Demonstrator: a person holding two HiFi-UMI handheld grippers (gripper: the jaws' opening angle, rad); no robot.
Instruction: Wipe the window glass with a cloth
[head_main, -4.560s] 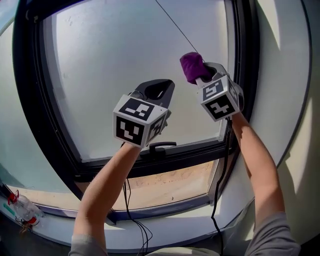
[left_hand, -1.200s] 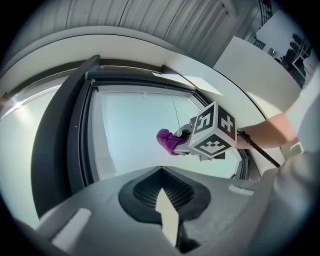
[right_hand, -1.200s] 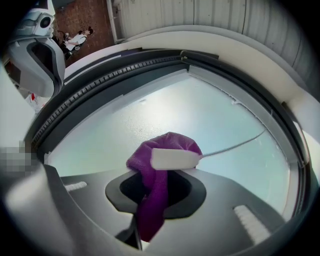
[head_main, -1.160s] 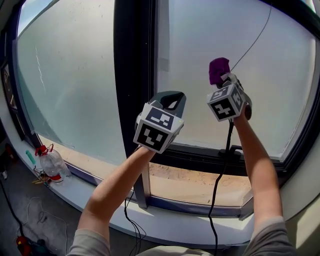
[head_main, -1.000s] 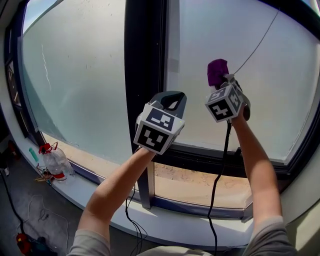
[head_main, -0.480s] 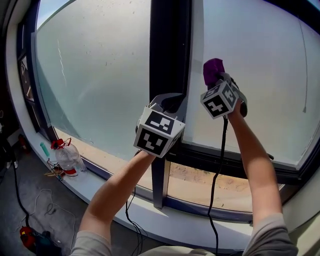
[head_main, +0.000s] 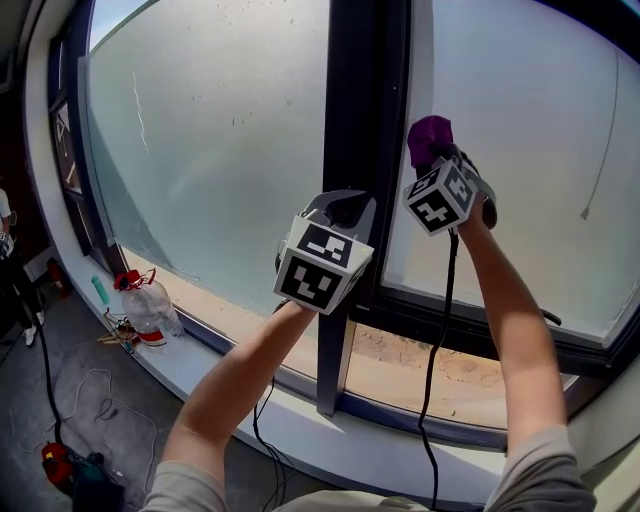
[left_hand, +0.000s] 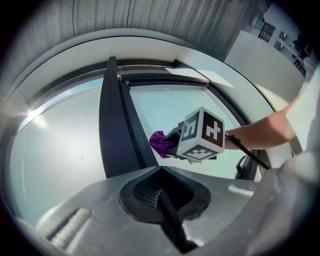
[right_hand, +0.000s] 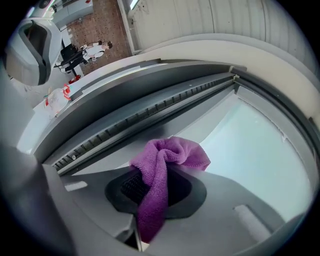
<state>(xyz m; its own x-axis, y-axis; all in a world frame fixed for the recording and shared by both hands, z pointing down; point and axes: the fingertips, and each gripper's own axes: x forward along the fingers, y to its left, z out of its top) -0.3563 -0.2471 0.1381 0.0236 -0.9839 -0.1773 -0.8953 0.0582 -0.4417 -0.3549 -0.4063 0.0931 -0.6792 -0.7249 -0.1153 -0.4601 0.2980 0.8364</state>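
In the head view, the purple cloth (head_main: 429, 138) had slid sideways across the window glass (head_main: 520, 140) toward the dark post (head_main: 365, 100). A second before, it was out on the pane, away from the post. Now it sat just to the right of the post, at the very edge of that pane. The right hand-held gripper (head_main: 437, 160) held it up against the glass. The left hand-held gripper (head_main: 338, 207) was lower down, in front of the post, and touched nothing. The other pane (head_main: 220, 130), left of the post, looked dusty and spotted.

In the left gripper view, the left hand-held gripper's (left_hand: 162, 196) jaws were pressed together with nothing between them. The cloth (left_hand: 160, 143) showed just right of the post (left_hand: 116, 130).

In the right gripper view, the right hand-held gripper (right_hand: 152, 200) was pinching the cloth (right_hand: 167, 160), which bunched up over the jaws. The post's ribbed side (right_hand: 150, 112) was right next to it.

The wipe had probably reached the end of this pane. The pane left of the post likely came next.
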